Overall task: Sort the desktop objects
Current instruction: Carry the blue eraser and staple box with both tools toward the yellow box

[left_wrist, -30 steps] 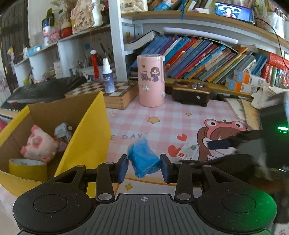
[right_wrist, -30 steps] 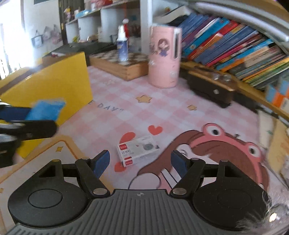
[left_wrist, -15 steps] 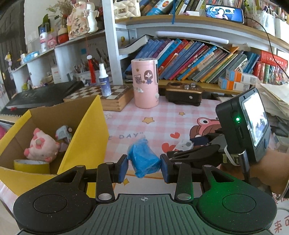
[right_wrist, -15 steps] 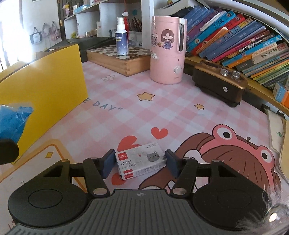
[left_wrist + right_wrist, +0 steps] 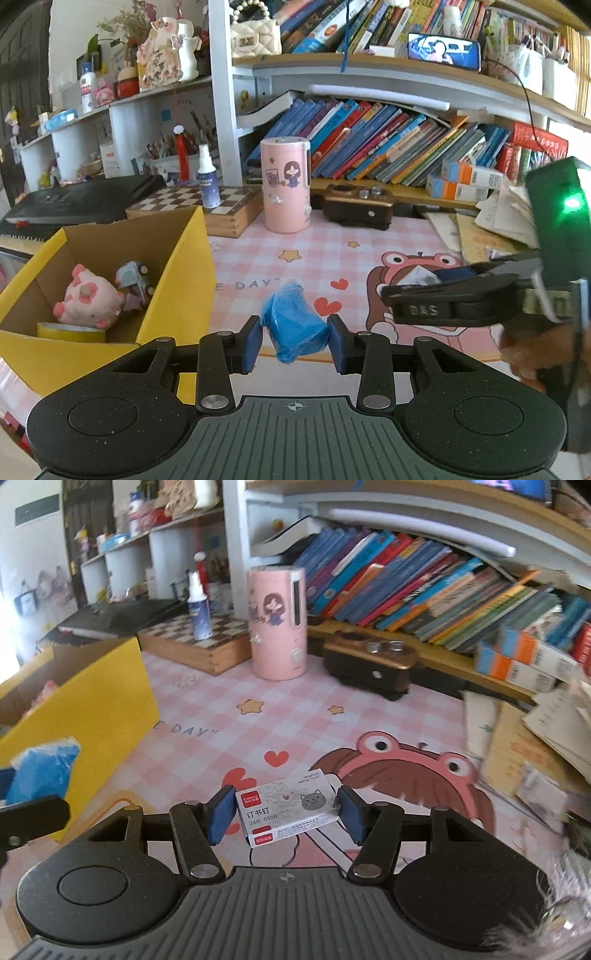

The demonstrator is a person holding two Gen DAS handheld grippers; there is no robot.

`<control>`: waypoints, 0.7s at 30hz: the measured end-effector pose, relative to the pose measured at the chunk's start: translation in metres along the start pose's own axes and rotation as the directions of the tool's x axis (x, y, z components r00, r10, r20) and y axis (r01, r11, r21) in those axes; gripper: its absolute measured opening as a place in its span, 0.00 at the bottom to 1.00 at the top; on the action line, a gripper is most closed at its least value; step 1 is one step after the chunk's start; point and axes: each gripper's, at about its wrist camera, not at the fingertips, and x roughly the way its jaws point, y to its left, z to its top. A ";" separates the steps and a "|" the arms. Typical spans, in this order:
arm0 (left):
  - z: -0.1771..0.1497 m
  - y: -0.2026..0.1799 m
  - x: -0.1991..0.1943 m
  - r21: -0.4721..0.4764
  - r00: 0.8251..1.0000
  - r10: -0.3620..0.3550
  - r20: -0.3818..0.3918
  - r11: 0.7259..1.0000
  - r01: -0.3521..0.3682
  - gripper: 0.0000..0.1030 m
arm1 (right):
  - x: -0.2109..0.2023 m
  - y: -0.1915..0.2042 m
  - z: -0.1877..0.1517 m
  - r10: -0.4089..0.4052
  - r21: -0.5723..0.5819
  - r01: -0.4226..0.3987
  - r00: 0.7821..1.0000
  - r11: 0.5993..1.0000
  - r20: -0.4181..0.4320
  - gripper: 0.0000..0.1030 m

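Nearest in the left wrist view, the left tool (image 5: 294,338) has its two blue pads pressed against the sides of a crumpled blue plastic bundle (image 5: 294,325), held raised above the surface (image 5: 258,258). To its left stands an open yellow cardboard box (image 5: 177,280) with a pink plush toy (image 5: 86,301) and a roll of yellow tape (image 5: 70,331) inside. In the right wrist view, the right tool (image 5: 286,814) is closed partway, its pads touching the two ends of a small staple box (image 5: 288,806) carried tilted just above the pink checked surface. Farther back a pink cylindrical canister (image 5: 277,622) stands upright, beside a wooden chessboard box (image 5: 195,646) bearing a spray bottle (image 5: 198,607), with leaning books (image 5: 406,587) behind.
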 end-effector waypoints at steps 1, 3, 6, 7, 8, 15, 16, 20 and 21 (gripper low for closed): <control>0.001 0.001 -0.003 -0.005 1.000 -0.002 0.008 1.000 0.002 0.35 | -0.006 0.001 -0.001 -0.005 0.008 0.005 1.000 1.000 0.003 0.55; 0.002 0.004 -0.008 -0.013 1.000 -0.007 0.025 1.000 0.008 0.35 | -0.019 0.003 -0.002 -0.016 0.025 0.015 1.000 1.000 0.011 0.55; 0.004 0.011 -0.017 -0.031 0.999 -0.020 0.038 0.999 0.021 0.35 | -0.038 0.007 -0.005 -0.020 0.072 0.019 1.000 0.997 0.013 0.55; 0.004 0.014 -0.020 -0.037 0.999 -0.026 0.039 0.999 0.027 0.35 | -0.044 0.008 -0.006 -0.011 0.104 0.010 1.000 0.995 0.007 0.56; 0.004 0.016 -0.023 -0.045 0.999 -0.032 0.042 0.998 0.034 0.35 | -0.048 0.008 -0.007 -0.001 0.136 0.001 1.000 0.991 0.000 0.56; 0.000 0.039 -0.040 -0.047 0.996 -0.061 0.065 0.997 0.065 0.35 | -0.083 0.034 -0.007 0.004 0.187 -0.010 1.000 0.982 0.029 0.56; -0.001 0.042 -0.042 -0.044 0.995 -0.067 0.068 0.997 0.070 0.35 | -0.088 0.040 -0.007 -0.001 0.182 -0.006 0.999 0.983 0.038 0.56; -0.005 0.056 -0.052 -0.029 0.993 -0.083 0.081 0.996 0.086 0.35 | -0.098 0.059 -0.013 -0.015 0.180 0.006 0.999 0.984 0.047 0.56; -0.007 0.061 -0.054 -0.025 0.993 -0.087 0.082 0.996 0.089 0.35 | -0.099 0.064 -0.015 -0.019 0.179 0.011 0.999 0.984 0.042 0.56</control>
